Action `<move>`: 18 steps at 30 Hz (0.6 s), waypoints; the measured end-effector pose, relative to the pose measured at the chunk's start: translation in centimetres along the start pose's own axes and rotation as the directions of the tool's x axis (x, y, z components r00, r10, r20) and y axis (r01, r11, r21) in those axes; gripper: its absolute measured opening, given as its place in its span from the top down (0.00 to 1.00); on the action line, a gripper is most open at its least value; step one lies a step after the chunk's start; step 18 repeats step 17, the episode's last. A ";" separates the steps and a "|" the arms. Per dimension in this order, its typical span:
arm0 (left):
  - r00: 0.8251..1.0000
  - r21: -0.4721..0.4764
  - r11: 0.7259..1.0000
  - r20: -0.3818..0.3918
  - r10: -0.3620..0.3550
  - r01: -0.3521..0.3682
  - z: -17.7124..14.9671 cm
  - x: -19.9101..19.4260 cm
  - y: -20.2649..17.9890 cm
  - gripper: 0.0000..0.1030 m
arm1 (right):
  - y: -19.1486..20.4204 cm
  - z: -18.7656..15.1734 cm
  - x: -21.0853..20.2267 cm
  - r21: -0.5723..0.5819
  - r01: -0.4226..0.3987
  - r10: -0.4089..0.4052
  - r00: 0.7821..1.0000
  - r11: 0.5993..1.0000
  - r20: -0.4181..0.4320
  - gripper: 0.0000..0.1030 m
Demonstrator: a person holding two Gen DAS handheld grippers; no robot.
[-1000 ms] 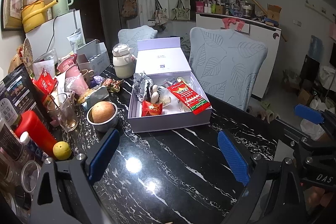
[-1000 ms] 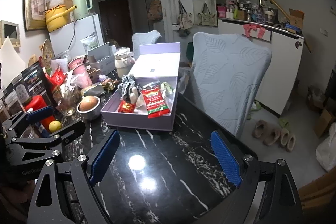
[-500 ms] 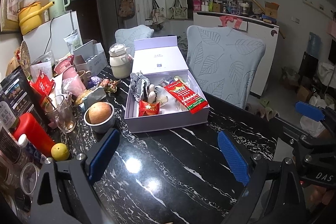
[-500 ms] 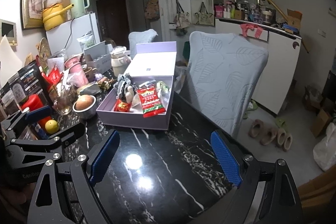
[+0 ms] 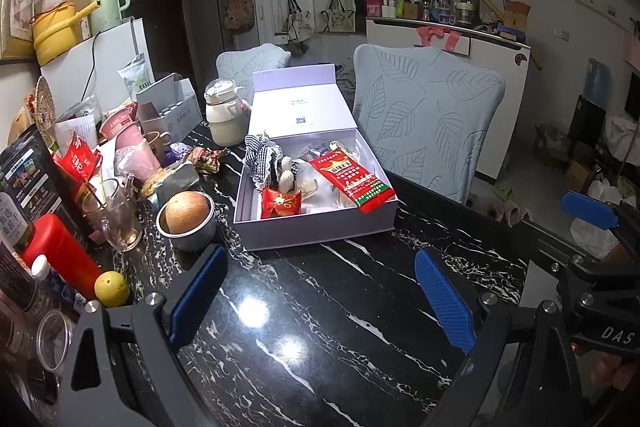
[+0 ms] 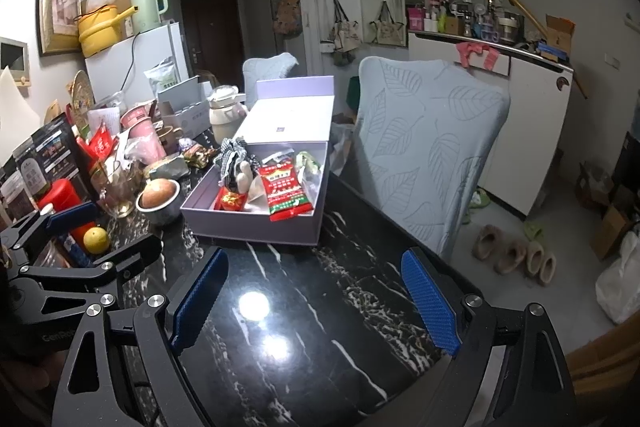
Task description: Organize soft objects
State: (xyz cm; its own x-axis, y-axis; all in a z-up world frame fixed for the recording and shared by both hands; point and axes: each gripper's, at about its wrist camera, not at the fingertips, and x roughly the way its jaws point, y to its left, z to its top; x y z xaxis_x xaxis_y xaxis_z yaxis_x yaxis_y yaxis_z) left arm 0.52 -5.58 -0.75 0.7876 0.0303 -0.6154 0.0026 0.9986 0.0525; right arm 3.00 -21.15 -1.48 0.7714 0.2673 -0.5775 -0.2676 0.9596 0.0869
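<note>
An open lavender gift box [image 5: 312, 229] [image 6: 256, 223] stands mid-table with its lid leaning back. Inside lie a black-and-white checked cloth [image 5: 260, 157] [image 6: 232, 157], a small white soft toy [image 5: 285, 179], a little red pouch [image 5: 281, 202] [image 6: 231, 201] and a long red snack packet [image 5: 352, 183] [image 6: 285, 191]. My left gripper [image 5: 320, 295] hovers open over the black marble tabletop, short of the box, with nothing between its blue pads. My right gripper [image 6: 316, 301] is likewise open and empty, to the right of the left one.
The table's left side is crowded: a steel bowl with an orange fruit [image 5: 187, 215], a glass mug [image 5: 116, 217], a red canister [image 5: 60, 251], a lemon [image 5: 111, 289], a cream teapot [image 5: 225, 117]. A leaf-print covered chair [image 5: 424, 123] stands behind the box. Slippers [image 6: 516, 257] lie on the floor.
</note>
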 end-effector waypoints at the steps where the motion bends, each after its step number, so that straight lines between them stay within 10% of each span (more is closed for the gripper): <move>1: 1.000 0.000 1.000 -0.001 -0.001 0.001 0.0 0.1 0.0 0.07 | 0.0 0.0 0.0 0.000 0.000 0.000 1.000 1.000 0.000 0.13; 18: 1.000 -0.014 1.000 -0.004 -0.007 0.007 -0.2 0.5 0.4 0.07 | -0.1 -0.4 0.4 0.003 0.003 -0.003 1.000 1.000 -0.013 0.13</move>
